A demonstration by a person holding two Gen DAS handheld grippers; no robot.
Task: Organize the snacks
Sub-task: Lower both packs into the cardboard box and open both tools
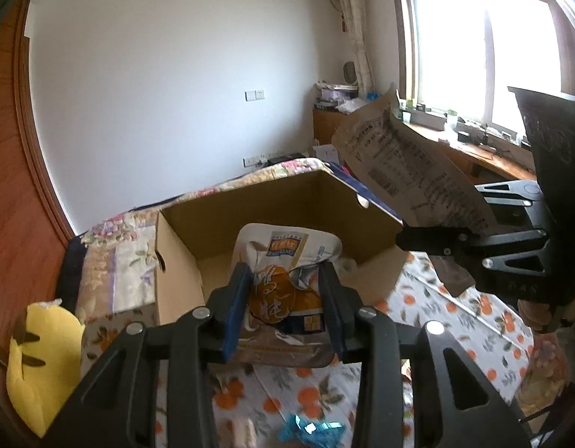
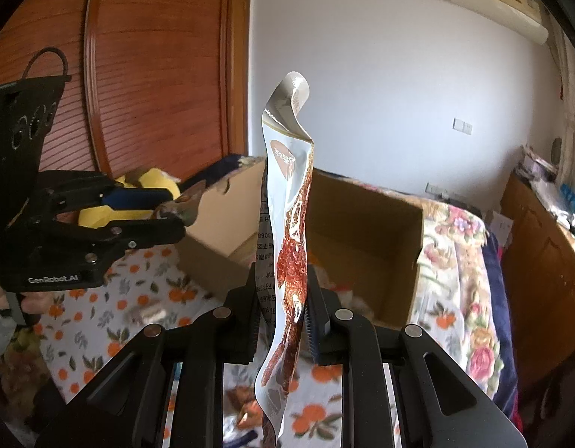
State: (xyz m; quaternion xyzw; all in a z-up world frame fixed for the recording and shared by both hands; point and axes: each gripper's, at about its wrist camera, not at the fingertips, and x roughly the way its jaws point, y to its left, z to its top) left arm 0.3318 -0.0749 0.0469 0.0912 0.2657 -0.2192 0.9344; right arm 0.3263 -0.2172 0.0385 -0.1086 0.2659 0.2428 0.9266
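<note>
While both grippers carry a snack apiece, the step in hand looks like loading the cardboard box [image 1: 197, 257] that stands open on the floral bedspread [image 1: 455, 298]. The left gripper [image 1: 287, 298] has its jaws clenched on a white and orange snack pouch [image 1: 287, 261], held at the near rim of the box with its upper half already over the box's bare floor. That pouch's long axis runs straight ahead along the fingers, its top edge pointing toward the far wall of the box.

The right gripper [image 2: 281, 317] grasps a flat foil snack packet [image 2: 289, 231], jaws pinched on its lower part. Seen from the right wrist, the packet is edge-on, its long axis along the fingers, and its curled top end stands above the near rim of the box; in the left wrist view it slants up and over the box's right-hand wall [image 1: 399, 156].

Next, each snack probably needs to go lower inside the box before the jaws part, the tall packet tipped flat so it lies down instead of leaning on the wall. A yellow plush toy [image 1: 44, 366] lies on the bed left of the box.
</note>
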